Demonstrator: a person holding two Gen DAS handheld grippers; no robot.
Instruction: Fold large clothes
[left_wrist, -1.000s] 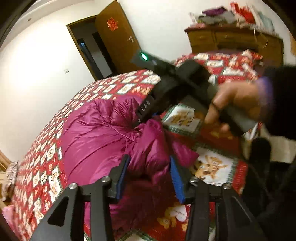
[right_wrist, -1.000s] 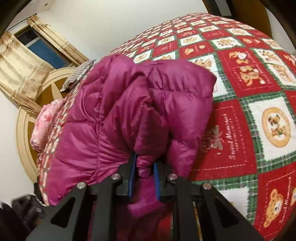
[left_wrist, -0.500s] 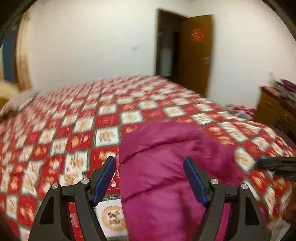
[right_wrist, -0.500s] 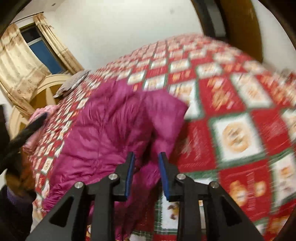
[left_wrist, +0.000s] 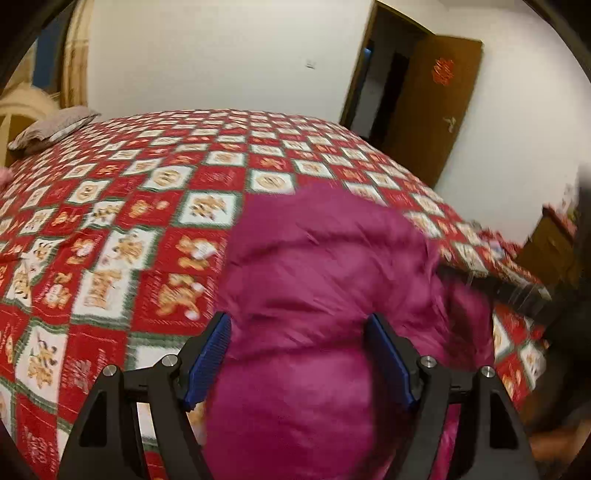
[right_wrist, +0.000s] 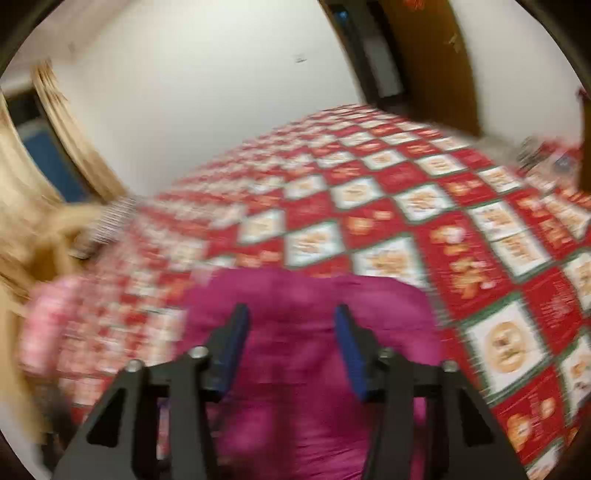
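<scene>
Both grips let go: left gripper (left_wrist: 299, 354) spread wide and right gripper (right_wrist: 291, 349) just parted off the fold pinched a second ago, neither clamping the magenta down jacket (left_wrist: 325, 295), now bundled on the red quilt's (left_wrist: 147, 206) near edge, probably folded.

I see one big purple coat (left_wrist: 325, 295) on one bed (left_wrist: 110, 221). There are two grippers, the left one (left_wrist: 299, 354) and the right one (right_wrist: 291, 347). One pillow (left_wrist: 55, 127) and one brown door (left_wrist: 439, 103) too.
</scene>
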